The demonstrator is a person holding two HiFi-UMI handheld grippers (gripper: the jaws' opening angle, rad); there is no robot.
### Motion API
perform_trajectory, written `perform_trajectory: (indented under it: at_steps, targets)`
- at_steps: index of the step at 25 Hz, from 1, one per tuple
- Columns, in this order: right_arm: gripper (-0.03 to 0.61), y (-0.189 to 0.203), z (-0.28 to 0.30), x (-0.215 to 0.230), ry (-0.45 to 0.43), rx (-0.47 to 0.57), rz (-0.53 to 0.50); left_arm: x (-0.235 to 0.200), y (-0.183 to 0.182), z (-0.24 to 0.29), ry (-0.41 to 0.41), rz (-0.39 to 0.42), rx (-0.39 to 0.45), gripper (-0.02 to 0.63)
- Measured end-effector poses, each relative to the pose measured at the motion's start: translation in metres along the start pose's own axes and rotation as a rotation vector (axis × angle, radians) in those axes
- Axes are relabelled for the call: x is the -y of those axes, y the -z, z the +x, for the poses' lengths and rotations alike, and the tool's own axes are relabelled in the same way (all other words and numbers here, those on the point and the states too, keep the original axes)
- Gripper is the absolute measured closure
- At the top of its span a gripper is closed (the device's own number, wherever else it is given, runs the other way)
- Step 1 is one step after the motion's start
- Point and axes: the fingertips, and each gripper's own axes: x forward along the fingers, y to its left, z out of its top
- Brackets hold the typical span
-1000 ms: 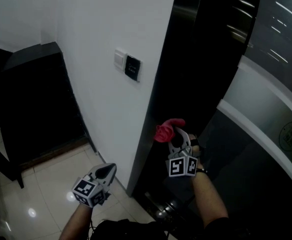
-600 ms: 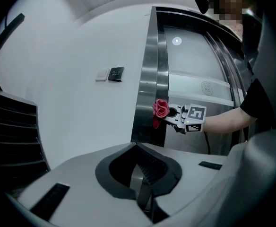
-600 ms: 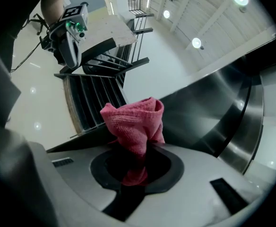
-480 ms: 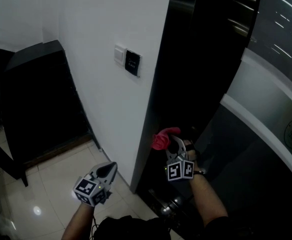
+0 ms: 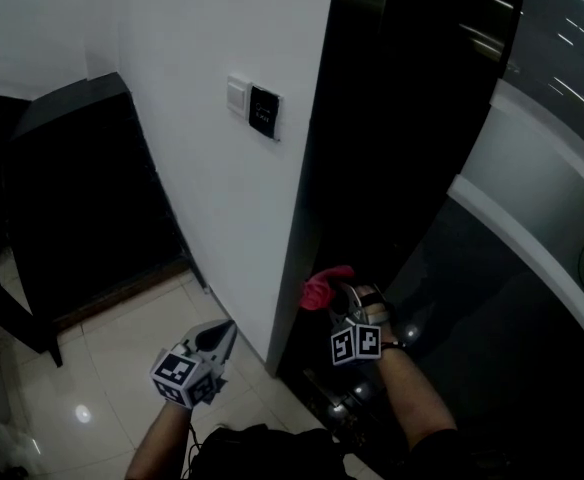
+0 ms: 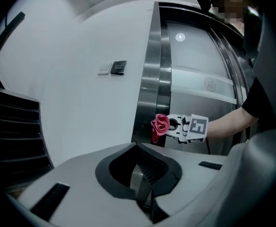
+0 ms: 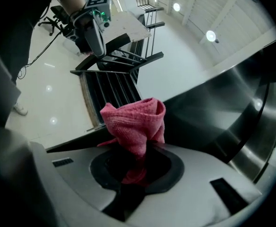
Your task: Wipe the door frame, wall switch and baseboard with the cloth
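Observation:
My right gripper [image 5: 334, 295] is shut on a bunched pink cloth [image 5: 322, 286], low against the dark metal door frame [image 5: 344, 168]. In the right gripper view the cloth [image 7: 135, 122] stands up out of the jaws and hides the fingertips. The left gripper view shows the same cloth [image 6: 160, 125] touching the frame [image 6: 152, 79]. My left gripper [image 5: 222, 336] hangs shut and empty over the floor, left of the wall corner. On the white wall above sit a white wall switch [image 5: 238, 94] and a black panel [image 5: 264, 111].
A dark slatted cabinet [image 5: 72, 188] stands against the wall at the left. Glossy pale floor tiles [image 5: 102, 368] lie below the left gripper. A dark door with a pale band [image 5: 532, 238] fills the right. A metal fitting [image 5: 337, 408] sits at the frame's foot.
The right gripper has slid the cloth down the door frame toward the floor. The left gripper has stayed about where it was.

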Motion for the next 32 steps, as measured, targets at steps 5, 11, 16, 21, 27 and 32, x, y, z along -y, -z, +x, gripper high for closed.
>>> perform_trajectory:
  at_steps: [5, 11, 16, 21, 27, 32]
  targets:
    - [0.518, 0.002, 0.001, -0.007, 0.018, 0.023, 0.039, -0.001, 0.006, 0.001, -0.009, -0.005, -0.014, 0.621]
    - [0.518, 0.003, 0.003, -0.012, 0.040, 0.047, 0.061, -0.002, 0.011, 0.004, -0.016, -0.003, -0.027, 0.621]
    - [0.518, 0.006, 0.006, -0.024, 0.032, 0.041, 0.060, -0.002, 0.008, 0.008, -0.017, 0.006, -0.027, 0.621]
    - [0.518, 0.009, 0.008, -0.033, 0.017, 0.046, 0.095, -0.002, 0.006, 0.008, -0.023, 0.018, -0.025, 0.621]
    - [0.518, 0.016, 0.014, -0.055, -0.057, 0.023, 0.115, -0.006, 0.005, 0.002, -0.040, 0.023, -0.018, 0.621]
    - [0.520, 0.020, 0.001, -0.041, -0.094, 0.021, 0.062, 0.000, 0.002, 0.000, -0.020, 0.028, -0.012, 0.621]
